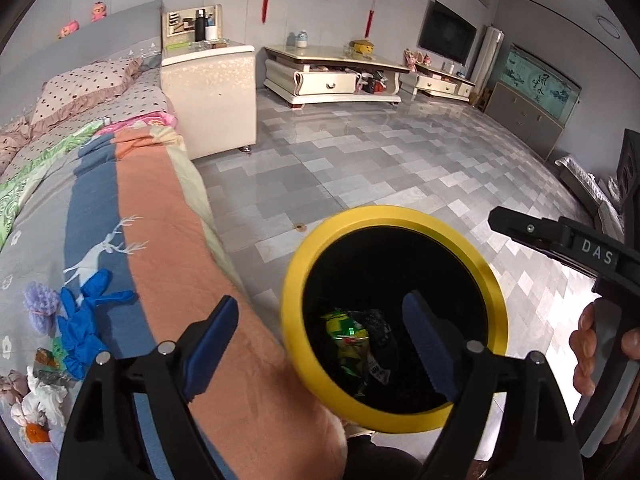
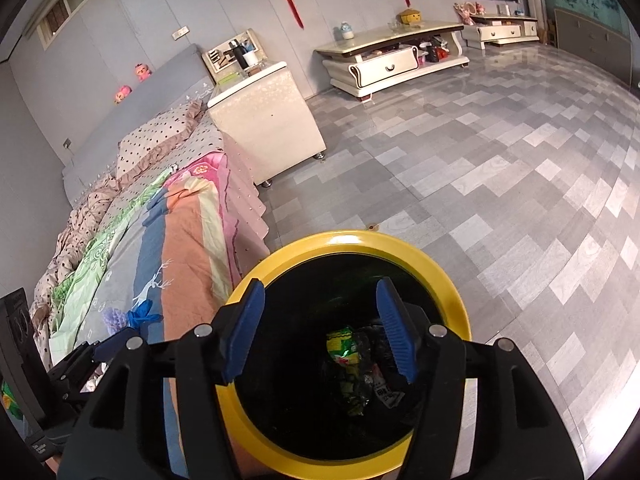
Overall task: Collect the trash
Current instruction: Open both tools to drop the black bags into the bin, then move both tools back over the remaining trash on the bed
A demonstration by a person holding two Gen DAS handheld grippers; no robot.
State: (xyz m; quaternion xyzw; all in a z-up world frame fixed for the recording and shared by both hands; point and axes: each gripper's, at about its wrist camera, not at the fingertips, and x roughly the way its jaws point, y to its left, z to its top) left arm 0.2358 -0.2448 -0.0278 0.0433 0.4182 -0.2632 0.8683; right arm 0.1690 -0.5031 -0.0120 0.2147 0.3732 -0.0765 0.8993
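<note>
Over yellow-rimmed bin — both grippers' fingers spread, empty

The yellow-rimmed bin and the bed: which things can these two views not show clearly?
- Bin depths: both views, too dark; only a green-yellow wrapper and black packaging read.
- Bin's near rim: left wrist view, behind the open left gripper; right wrist view, behind the open right gripper.
- Trash pile beside the blue gloves: left wrist view, cut by the edge.

Bin rim glossy plastic — quilt matt cloth — floor polished.
</note>
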